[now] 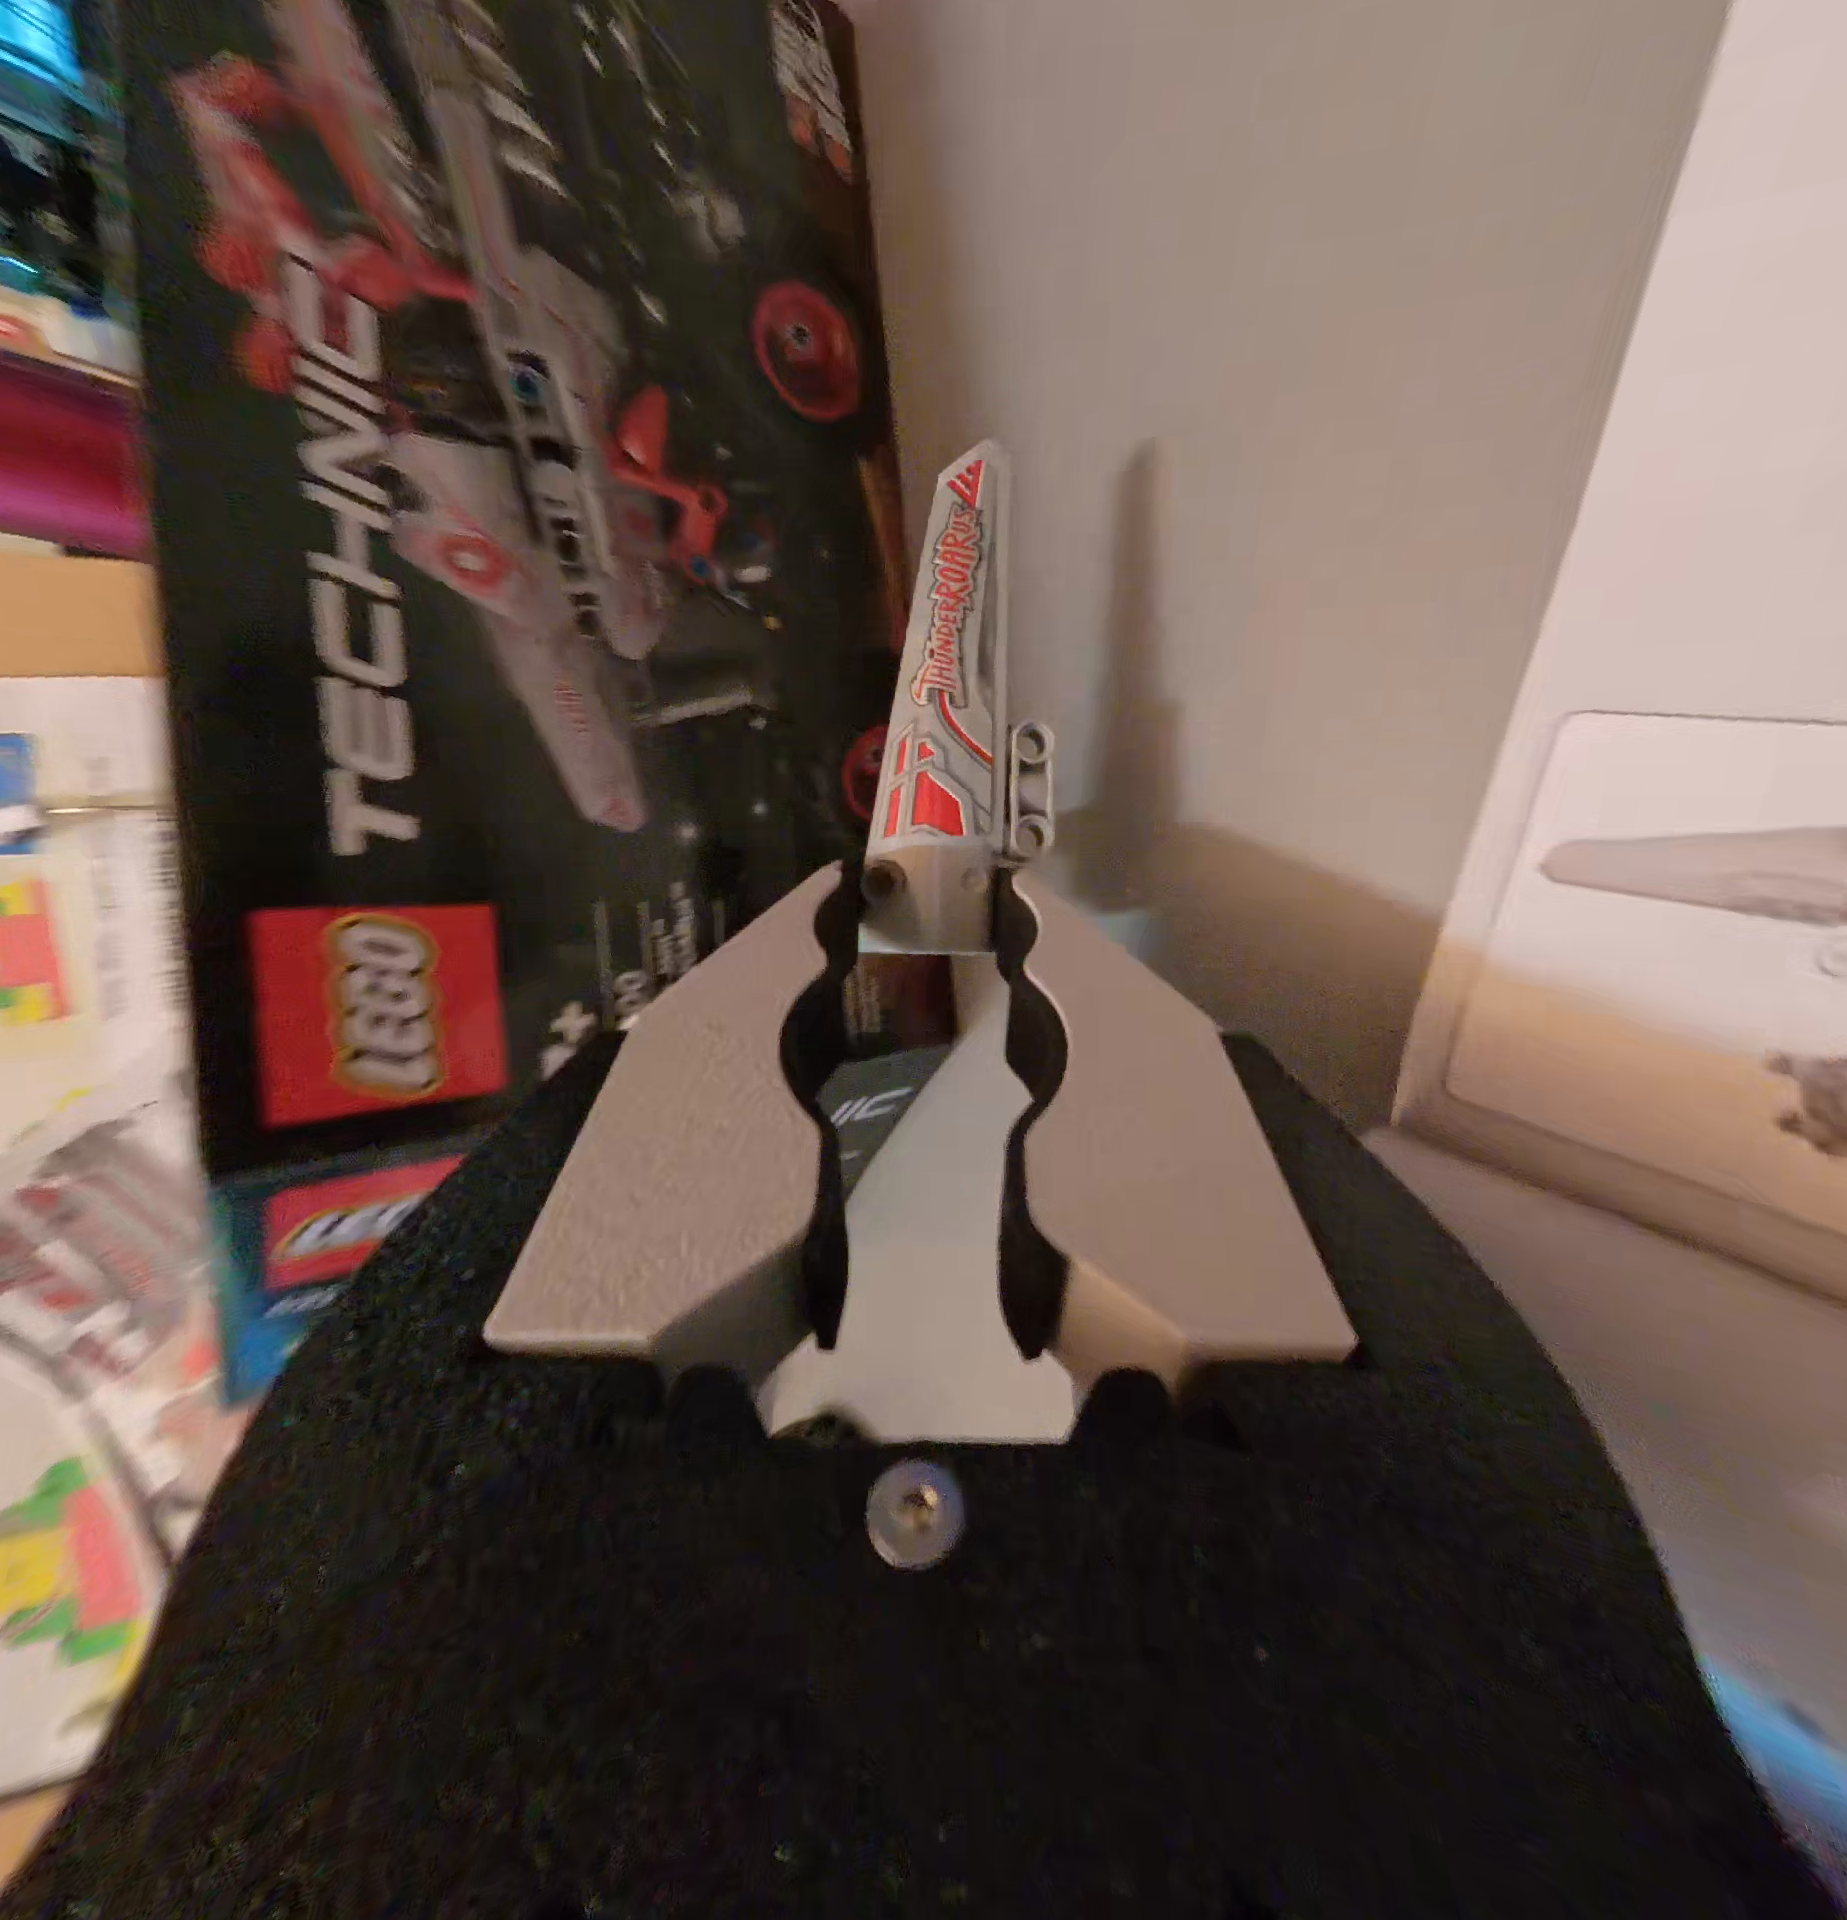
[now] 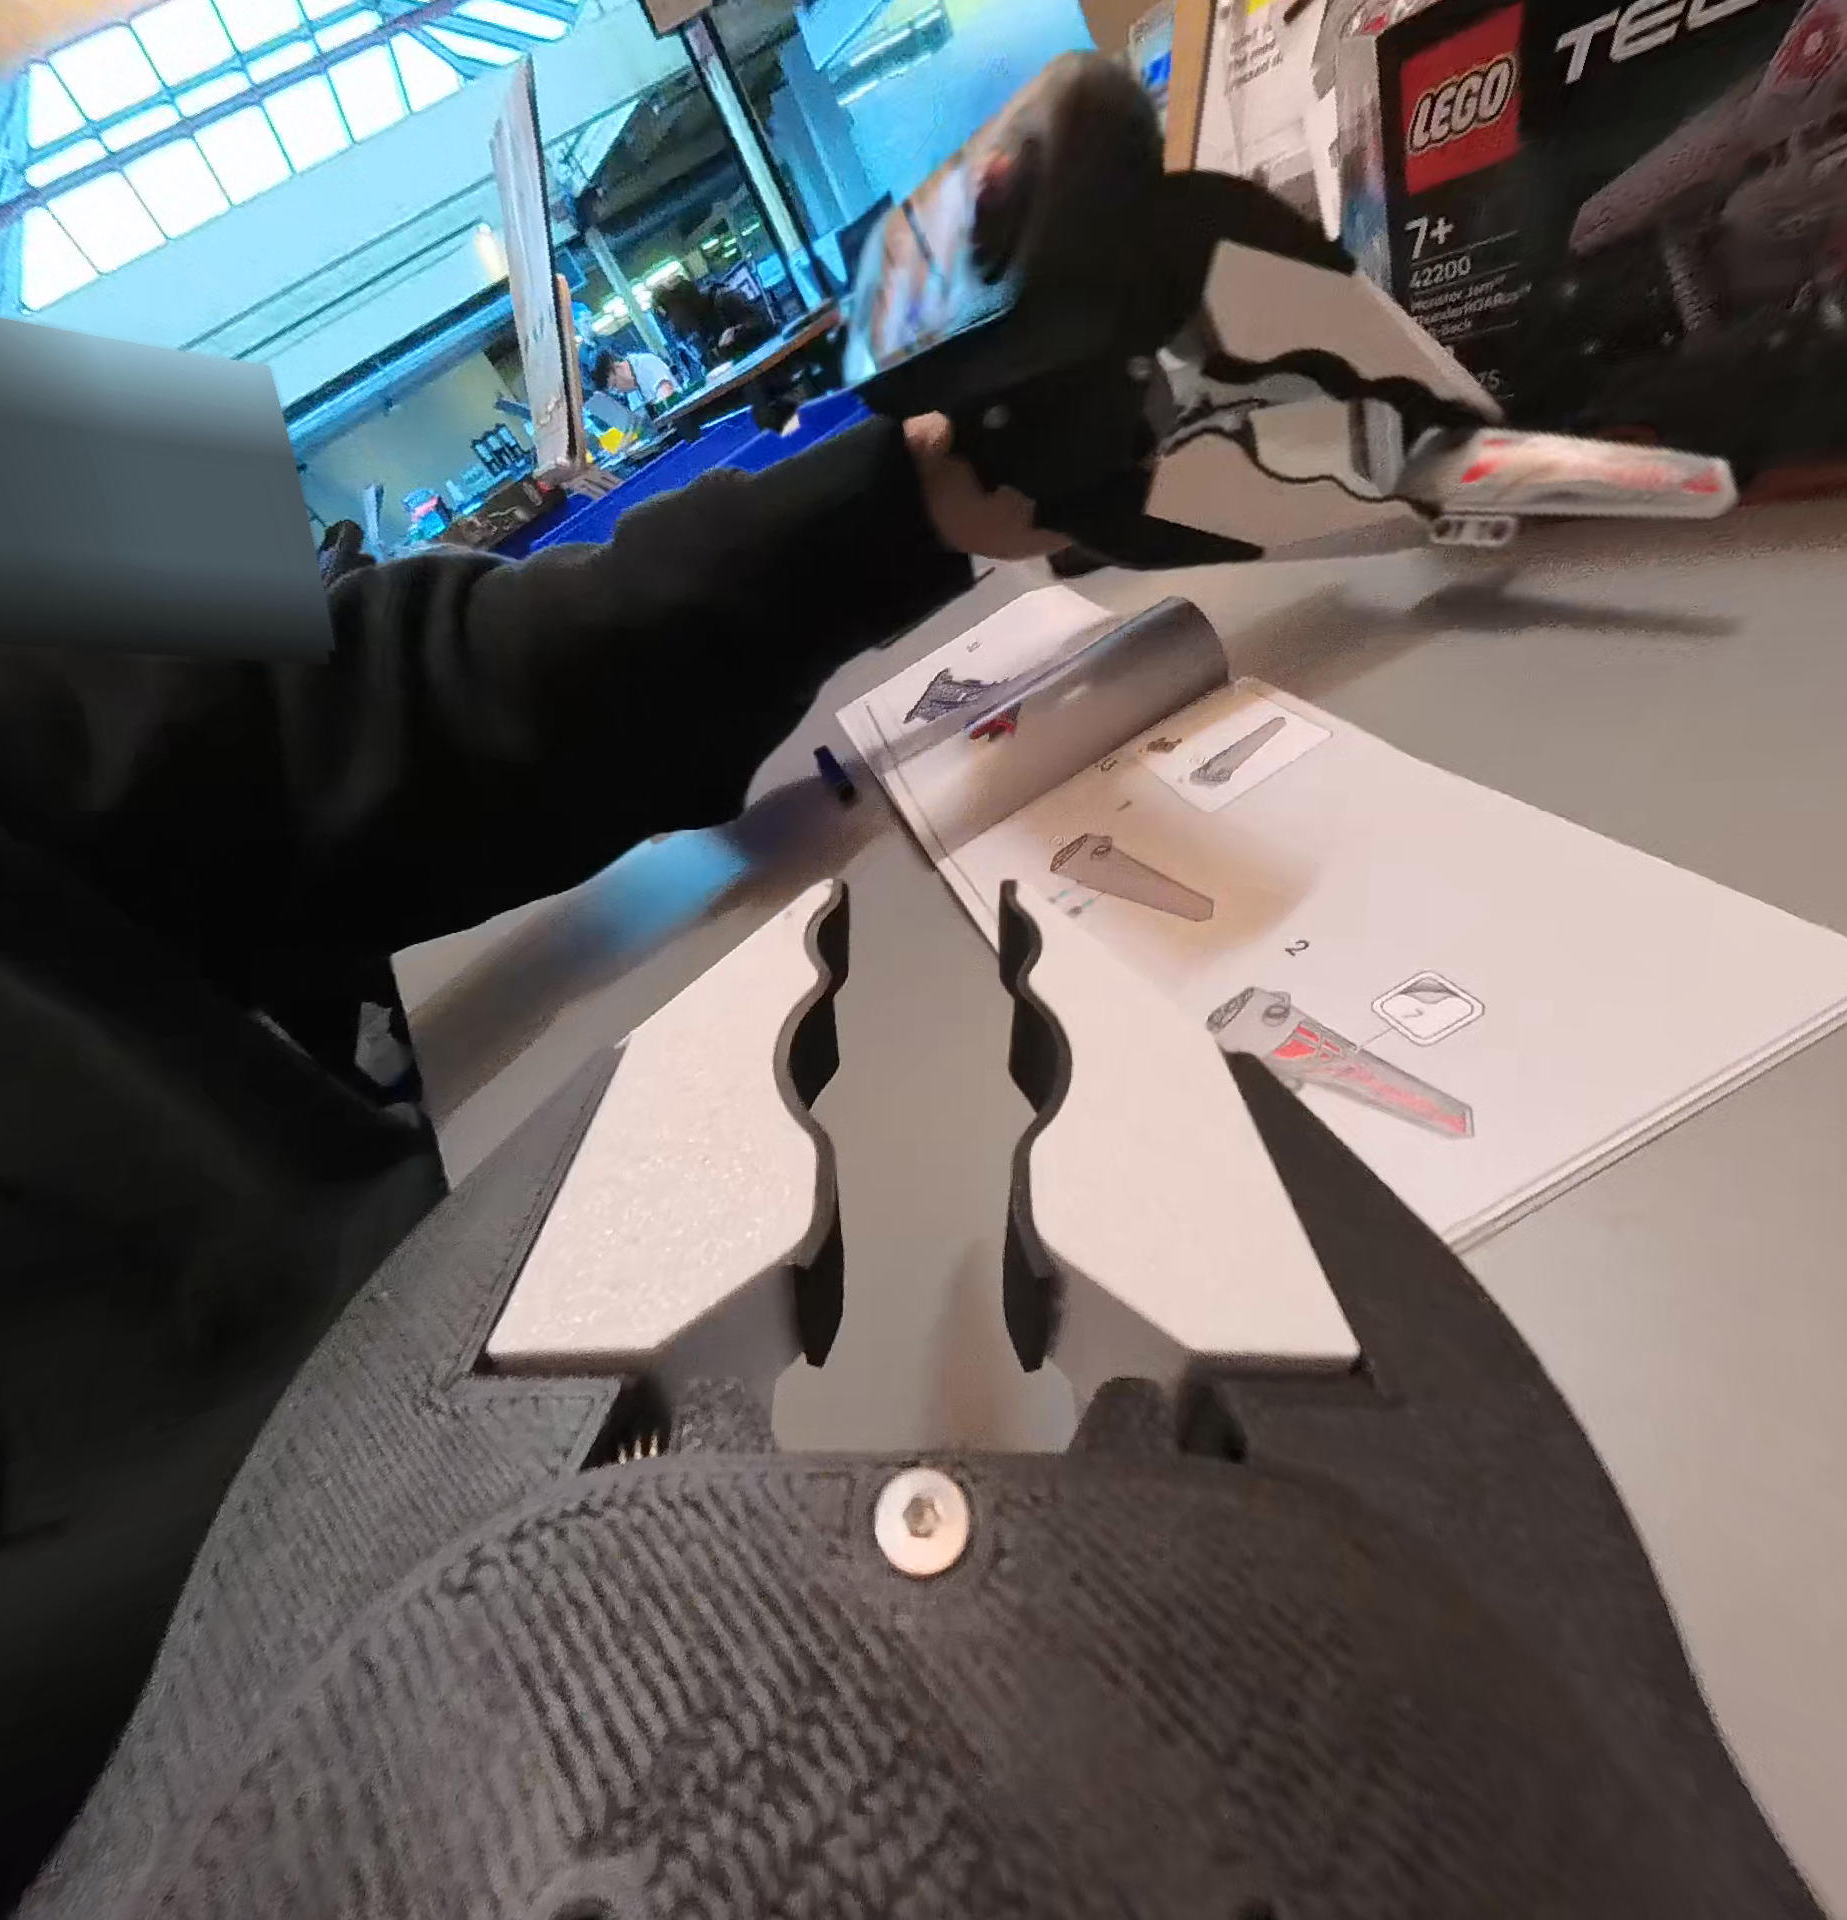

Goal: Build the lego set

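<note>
My left gripper [image 1: 924, 894] is shut on the wide end of a long grey tapered panel [image 1: 950, 686] with red and white stickers and a small grey connector [image 1: 1028, 795] on its side. The panel points away from me, held off the table. In the right wrist view the left gripper [image 2: 1407, 447] holds the same panel [image 2: 1584, 478] level above the table, near the set's box [image 2: 1646, 197]. My right gripper [image 2: 921, 904] is open and empty, low over the grey table [image 2: 1677, 1382], beside the open instruction booklet [image 2: 1366, 883].
The black set box [image 1: 503, 582] stands upright in front of the left gripper. The booklet [image 1: 1667, 977] lies to its right. A person's dark sleeve [image 2: 586, 665] reaches across the table. A small blue piece [image 2: 834, 774] lies by the booklet's far edge. Some 25 centimeters of space lies between my two pairs of fingers.
</note>
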Available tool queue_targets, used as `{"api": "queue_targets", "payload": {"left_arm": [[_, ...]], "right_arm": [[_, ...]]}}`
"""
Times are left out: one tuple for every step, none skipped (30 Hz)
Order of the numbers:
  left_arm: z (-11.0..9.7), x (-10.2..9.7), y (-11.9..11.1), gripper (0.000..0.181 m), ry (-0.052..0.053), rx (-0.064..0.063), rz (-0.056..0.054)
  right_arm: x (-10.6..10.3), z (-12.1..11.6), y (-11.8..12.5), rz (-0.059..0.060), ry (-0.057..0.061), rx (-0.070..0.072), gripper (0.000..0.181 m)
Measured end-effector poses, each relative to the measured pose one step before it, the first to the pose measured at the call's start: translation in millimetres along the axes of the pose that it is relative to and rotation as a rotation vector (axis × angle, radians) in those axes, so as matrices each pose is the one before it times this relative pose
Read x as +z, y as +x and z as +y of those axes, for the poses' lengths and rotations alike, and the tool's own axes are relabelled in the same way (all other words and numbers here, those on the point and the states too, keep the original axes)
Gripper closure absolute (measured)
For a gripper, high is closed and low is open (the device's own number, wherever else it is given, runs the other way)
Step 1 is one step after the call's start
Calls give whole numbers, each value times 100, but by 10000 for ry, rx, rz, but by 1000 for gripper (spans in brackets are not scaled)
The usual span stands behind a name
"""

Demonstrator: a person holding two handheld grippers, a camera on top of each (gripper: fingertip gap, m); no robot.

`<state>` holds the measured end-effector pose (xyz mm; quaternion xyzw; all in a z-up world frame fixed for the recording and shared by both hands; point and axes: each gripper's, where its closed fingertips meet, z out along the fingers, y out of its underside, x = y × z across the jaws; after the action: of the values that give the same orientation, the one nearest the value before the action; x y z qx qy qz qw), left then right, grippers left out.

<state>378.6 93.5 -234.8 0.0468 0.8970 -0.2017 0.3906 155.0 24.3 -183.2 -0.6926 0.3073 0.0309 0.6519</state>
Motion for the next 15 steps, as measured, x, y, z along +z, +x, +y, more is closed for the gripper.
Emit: {"api": "queue_targets", "payload": {"left_arm": [[57, 657, 551, 158, -89, -302, 488], [-25, 445, 501, 158, -76, -415, 478], [-59, 301, 429, 158, -71, -430, 459], [-48, 182, 366, 158, -73, -425, 441], [-62, 69, 208, 158, -50, -412, 343], [-68, 24, 209, 158, -15, -364, 336], [-77, -18, 226, 158, 20, -330, 326], [-71, 2, 128, 158, 59, -275, 200], [-46, 5, -28, 155, 69, -203, 30], [37, -70, -20, 153, 40, -127, -25], [60, -254, 67, 148, 28, -91, -33], [53, -525, 47, 141, 58, -110, -119], [-79, -884, -19, 139, 158, -187, -267], [-448, -1213, 351, 137, 359, -209, -174], [-883, -1408, 1237, 136, 568, -161, 194]], "right_arm": [[-335, 62, 108, 13, -55, 116, 156], [-416, 75, 210, 88, -93, 225, 157], [-428, 102, 247, 94, -141, 212, 158], [-430, 49, 263, 101, -109, 123, 158], [-385, -47, 220, 94, -29, 33, 159], [-324, -124, 148, 70, 37, -36, 159], [-231, -146, 114, 67, 53, -44, 159], [-166, -65, 61, 41, 5, -54, 159], [-103, 108, 15, 10, -109, -80, 159], [-77, 246, 42, 28, -210, -116, 159], [-115, 297, 89, 84, -248, -158, 159], [-129, 251, 164, 147, -233, -195, 159], [-147, 206, 159, 178, -213, -230, 158], [-179, 162, 159, 203, -193, -250, 158], [-177, 152, 116, 201, -164, -257, 158]]}}
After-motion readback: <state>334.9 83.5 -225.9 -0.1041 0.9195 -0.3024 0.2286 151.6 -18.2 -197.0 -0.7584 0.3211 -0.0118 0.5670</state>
